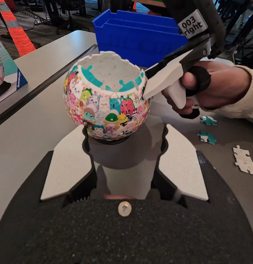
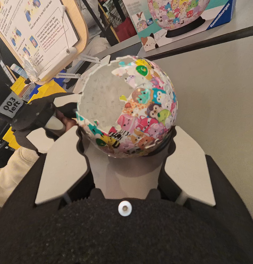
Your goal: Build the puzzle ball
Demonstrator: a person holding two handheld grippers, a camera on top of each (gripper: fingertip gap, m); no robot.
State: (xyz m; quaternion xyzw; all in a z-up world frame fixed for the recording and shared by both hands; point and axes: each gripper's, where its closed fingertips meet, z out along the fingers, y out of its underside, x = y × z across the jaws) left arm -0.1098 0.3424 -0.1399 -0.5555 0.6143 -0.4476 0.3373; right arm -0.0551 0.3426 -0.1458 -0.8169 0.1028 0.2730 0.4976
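Observation:
The puzzle ball (image 1: 105, 102) is a colourful shell with an open, jagged top, and it sits on a black ring stand (image 1: 111, 141) on the grey table. It also shows in the right wrist view (image 2: 144, 114), where its white inside is visible. My left gripper (image 1: 124, 127) is open and empty, with its tips just short of the ball's near side. My right gripper (image 2: 125, 130) is open and empty, with its tips on either side of the ball's lower part. In the left wrist view the right gripper (image 1: 146, 85) reaches the ball's right rim.
Two loose teal pieces (image 1: 208, 120) (image 1: 207, 137) and a joined white strip of pieces (image 1: 244, 160) lie on the table to the right. A blue bin (image 1: 137, 38) stands behind the ball. The puzzle box (image 2: 180, 21) and an instruction board (image 2: 37, 35) stand nearby.

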